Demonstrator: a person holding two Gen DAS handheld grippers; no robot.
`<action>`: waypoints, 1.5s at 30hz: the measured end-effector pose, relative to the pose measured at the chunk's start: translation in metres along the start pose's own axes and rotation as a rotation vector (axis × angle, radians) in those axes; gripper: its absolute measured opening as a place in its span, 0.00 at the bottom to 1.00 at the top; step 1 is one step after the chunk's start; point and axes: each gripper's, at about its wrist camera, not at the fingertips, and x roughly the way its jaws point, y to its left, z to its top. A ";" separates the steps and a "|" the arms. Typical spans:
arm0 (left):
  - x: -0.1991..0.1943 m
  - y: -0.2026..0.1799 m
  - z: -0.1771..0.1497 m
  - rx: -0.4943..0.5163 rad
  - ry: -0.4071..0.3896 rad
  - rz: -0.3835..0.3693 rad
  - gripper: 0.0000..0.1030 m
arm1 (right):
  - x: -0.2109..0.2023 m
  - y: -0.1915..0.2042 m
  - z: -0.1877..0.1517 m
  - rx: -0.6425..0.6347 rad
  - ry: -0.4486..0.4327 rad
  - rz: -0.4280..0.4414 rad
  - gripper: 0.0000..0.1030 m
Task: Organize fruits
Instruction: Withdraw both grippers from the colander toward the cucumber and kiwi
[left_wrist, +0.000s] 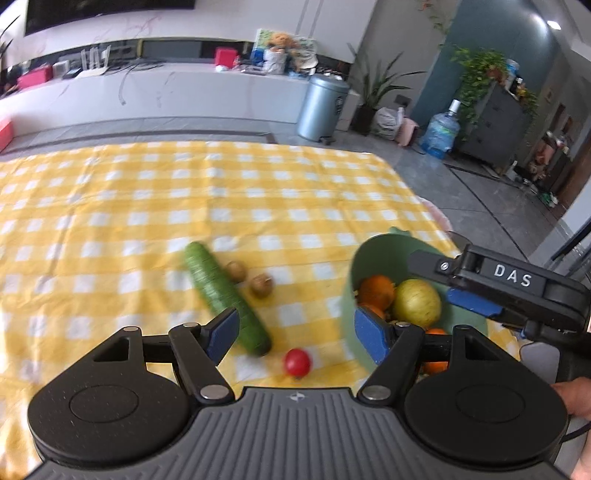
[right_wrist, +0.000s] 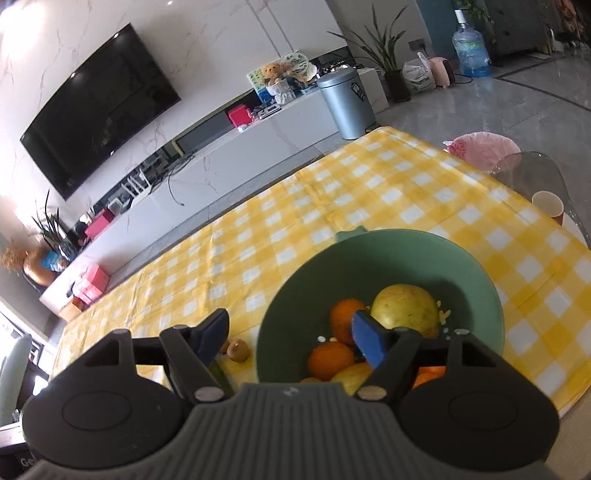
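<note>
— Where were the fruits?

— My left tool (left_wrist: 295, 332) hung spread and empty over the table (left_wrist: 110, 206), above the cucumber (left_wrist: 225, 295) and tomato (left_wrist: 297, 362). My right tool (right_wrist: 291, 339), also spread, straddled the near rim of the green bowl (right_wrist: 476, 280) that held an apple (right_wrist: 404, 309) and oranges (right_wrist: 330, 360).

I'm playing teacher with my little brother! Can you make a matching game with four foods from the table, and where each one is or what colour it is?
Things:
1. cucumber
2. tomato
3. big apple
4. two kiwis

Clues:
A. small and red, on the cloth
B. yellow-green, inside the green bowl
C. brown, right beside the cucumber
D. long and green, lying on the cloth

Pairs: 1-D, 2-A, 3-B, 4-C
</note>
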 end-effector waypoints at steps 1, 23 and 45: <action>-0.003 0.005 0.000 -0.012 0.011 0.003 0.81 | -0.001 0.005 -0.001 -0.014 0.003 -0.005 0.76; -0.032 0.106 -0.019 -0.166 0.012 0.106 0.82 | -0.016 0.078 -0.017 -0.233 0.055 -0.062 0.83; 0.025 0.148 0.012 -0.194 -0.090 -0.050 0.81 | 0.123 0.107 -0.027 -0.084 0.168 -0.035 0.25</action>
